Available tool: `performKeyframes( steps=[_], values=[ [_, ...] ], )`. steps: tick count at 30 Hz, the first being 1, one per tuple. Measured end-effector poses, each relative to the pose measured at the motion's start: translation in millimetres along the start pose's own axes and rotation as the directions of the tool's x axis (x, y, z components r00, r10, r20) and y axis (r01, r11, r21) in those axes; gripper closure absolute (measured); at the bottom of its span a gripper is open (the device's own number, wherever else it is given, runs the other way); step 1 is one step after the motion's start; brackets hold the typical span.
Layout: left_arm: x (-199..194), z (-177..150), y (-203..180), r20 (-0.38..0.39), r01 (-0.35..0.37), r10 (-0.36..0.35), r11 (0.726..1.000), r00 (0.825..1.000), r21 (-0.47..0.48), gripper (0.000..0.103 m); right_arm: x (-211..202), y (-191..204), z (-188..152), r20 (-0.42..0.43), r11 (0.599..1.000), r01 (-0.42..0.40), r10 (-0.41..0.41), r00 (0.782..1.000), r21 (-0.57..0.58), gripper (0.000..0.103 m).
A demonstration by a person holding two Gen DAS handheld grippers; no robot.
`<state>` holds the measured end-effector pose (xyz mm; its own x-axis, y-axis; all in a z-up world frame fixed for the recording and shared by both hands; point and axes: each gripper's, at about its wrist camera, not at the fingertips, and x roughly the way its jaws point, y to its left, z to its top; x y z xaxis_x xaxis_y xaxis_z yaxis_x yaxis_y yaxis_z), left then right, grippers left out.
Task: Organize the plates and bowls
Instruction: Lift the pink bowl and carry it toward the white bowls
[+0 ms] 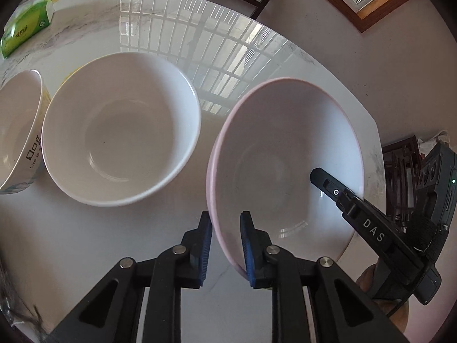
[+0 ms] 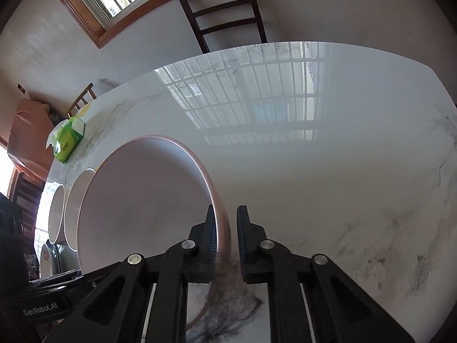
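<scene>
**Ana:** Pink-rimmed bowl (image 1: 285, 165) sits front and centre on the marble table (image 1: 234, 65), and both tools are on it. The left gripper (image 1: 225, 245) has its blue ribbed pads either side of the near rim, one pad inside the bowl, one outside.

**Ben:** Clamped tight, though? The outer pad looks a touch off the wall, so I'd say the fingers straddle the rim, narrowly parted, and I can't tell whether they press.

**Ana:** Same story opposite. The right gripper (image 2: 225, 234) brackets the far side of that rim, fingers slightly apart. The lower rim blurs out behind the fingers there, so contact is hard to judge.

**Ben:** Contents?

**Ana:** Nothing in it that I can see, just a glossy white inside with a soft pink edge. Beside it, well apart, stands a white bowl (image 1: 120, 128), round and smooth, also bare inside.

**Ben:** And further left, a printed bowl (image 1: 20, 131), cut off by the frame edge; its lettering is too small to read properly.

**Ana:** Green tissue pack (image 1: 27, 25) at the far corner, dark wooden chair (image 2: 225, 11) beyond the table, window bars mirrored in the polished top.
</scene>
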<state>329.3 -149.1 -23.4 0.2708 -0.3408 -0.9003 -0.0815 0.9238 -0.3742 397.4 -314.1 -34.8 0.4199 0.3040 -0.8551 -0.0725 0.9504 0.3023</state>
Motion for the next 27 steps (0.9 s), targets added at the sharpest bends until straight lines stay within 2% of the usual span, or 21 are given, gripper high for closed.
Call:
performKeyframes(
  steps=[2,6,11,17,23,27],
  values=[
    [-5.8,-9.1,2.4,-0.003,-0.001,0.001,1.0,1.0,0.014,0.086,-2.7,1.8,-8.0,-0.004,1.0,0.006,-0.006,1.0,-0.021,0.094],
    [-29.8,-34.1,9.1,0.008,0.016,-0.016,0.999,1.0,0.029,0.086,-22.5,-7.0,-31.1,-0.014,0.999,-0.046,0.046,0.999,0.015,0.093],
    [-69.2,-66.2,32.7,0.029,0.034,-0.035,0.999,0.999,0.037,0.086,-49.1,3.1,-68.5,-0.015,0.996,-0.084,0.084,0.996,0.019,0.092],
    [-114.3,-107.4,81.5,0.052,0.044,-0.044,0.999,0.998,0.01,0.086,-73.7,36.4,-118.8,-0.028,0.989,-0.145,0.144,0.989,-0.004,0.089],
    [-136.2,-132.5,126.9,0.058,0.005,-0.005,1.0,0.998,0.002,0.086,-76.5,75.7,-166.8,-0.082,0.982,-0.185,0.181,0.98,-0.043,0.088],
    [-138.4,-150.5,131.6,0.055,-0.005,0.006,1.0,0.998,-0.015,0.086,-71.4,93.9,-187.6,-0.119,0.978,-0.205,0.199,0.973,-0.047,0.088]
  ],
)
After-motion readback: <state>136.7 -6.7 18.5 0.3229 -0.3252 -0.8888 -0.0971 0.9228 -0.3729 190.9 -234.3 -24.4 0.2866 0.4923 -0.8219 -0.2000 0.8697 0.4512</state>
